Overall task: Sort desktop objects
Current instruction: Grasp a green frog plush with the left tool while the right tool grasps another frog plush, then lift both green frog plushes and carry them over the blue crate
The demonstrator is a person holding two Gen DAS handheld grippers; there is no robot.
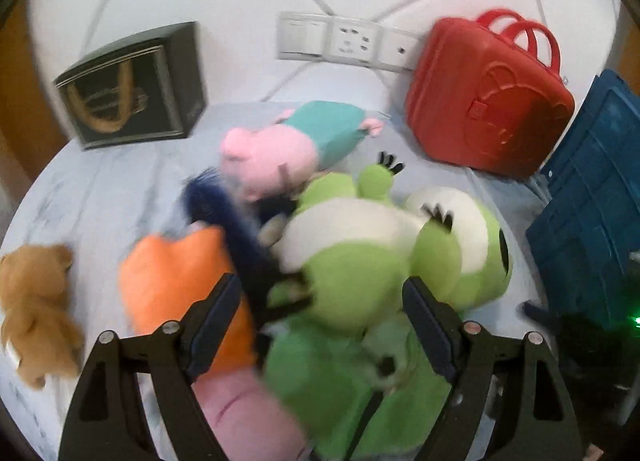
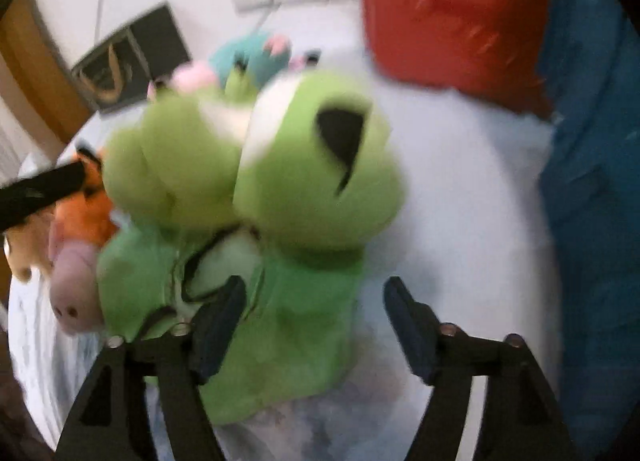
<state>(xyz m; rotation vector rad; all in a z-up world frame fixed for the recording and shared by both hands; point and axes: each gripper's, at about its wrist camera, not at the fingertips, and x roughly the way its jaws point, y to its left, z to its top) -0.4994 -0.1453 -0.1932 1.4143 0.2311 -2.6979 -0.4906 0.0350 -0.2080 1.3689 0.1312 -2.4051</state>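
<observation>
Soft green frog plush with white belly and big white eyes (image 1: 372,261), heaped in the middle of the pale marbled desk (image 1: 100,189), apparently lying on a second green plush beneath it. Framed by the left gripper (image 1: 324,321), jaws spread wide to either side of the green body, clamping nothing yet; probably lined up for a grab. Same for the right gripper (image 2: 314,321): jaws parted, left pad against the green fabric, right pad over bare desk.

At 9 o'clock of the frog, an orange-dressed pink pig plush (image 1: 180,285), pressed against it under a dark blue furry strip (image 1: 224,221). At 11 o'clock, a second pink pig plush in a teal shirt (image 1: 296,137), touching the pile. Far out at 9 o'clock, well apart, a small tan bear plush (image 1: 36,309).

Along the back, likely as sorting targets: a red plastic case with twin handles (image 1: 488,101) at 1 o'clock, a dark blue ribbed plastic crate (image 1: 588,189) at 3 o'clock, a black box with gold emblem (image 1: 132,89) at 10 o'clock. White wall sockets (image 1: 344,41) behind.

No legible writing; blur too heavy on both views.
</observation>
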